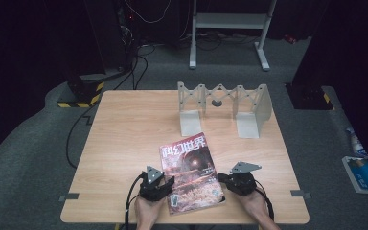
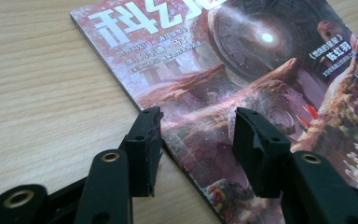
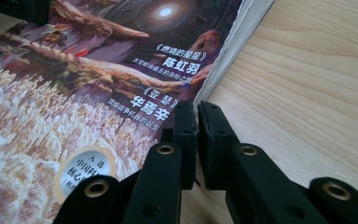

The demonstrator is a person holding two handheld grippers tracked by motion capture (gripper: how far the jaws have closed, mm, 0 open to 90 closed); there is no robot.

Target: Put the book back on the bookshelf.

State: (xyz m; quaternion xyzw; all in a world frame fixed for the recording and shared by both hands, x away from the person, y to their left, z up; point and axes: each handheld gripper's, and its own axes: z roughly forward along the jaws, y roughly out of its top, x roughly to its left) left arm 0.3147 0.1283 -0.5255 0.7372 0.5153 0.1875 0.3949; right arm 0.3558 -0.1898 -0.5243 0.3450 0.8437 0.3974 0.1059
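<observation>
**Thin magazine, flat on the wood: a job for the edges**

My left hand-held gripper [image 2: 198, 135] stood about half open over the spine-side edge of the magazine [image 2: 242, 79], one jaw above bare worktop [image 2: 42, 88], the other above the cover, nothing pinched between them. My right hand-held gripper [image 3: 197, 119] had its jaws all but closed, tips at the magazine's [image 3: 98, 79] open page edge, where the white leaves showed; I could not tell whether they had caught any paper.

From the high view, the magazine [image 1: 190, 167] lay flat near my side of the worktop [image 1: 124, 129], between my left hand-held gripper [image 1: 165, 183] and my right hand-held gripper [image 1: 226, 180], with the grey folding rack [image 1: 223, 108] well apart at the far side.

I judged the magazine light, floppy and glossy, so likely to slip and sag. A single leaf would crease or tear. The spine seemed the stiffest hold; the page edge needed lifting first to get a jaw underneath the whole stack.
</observation>
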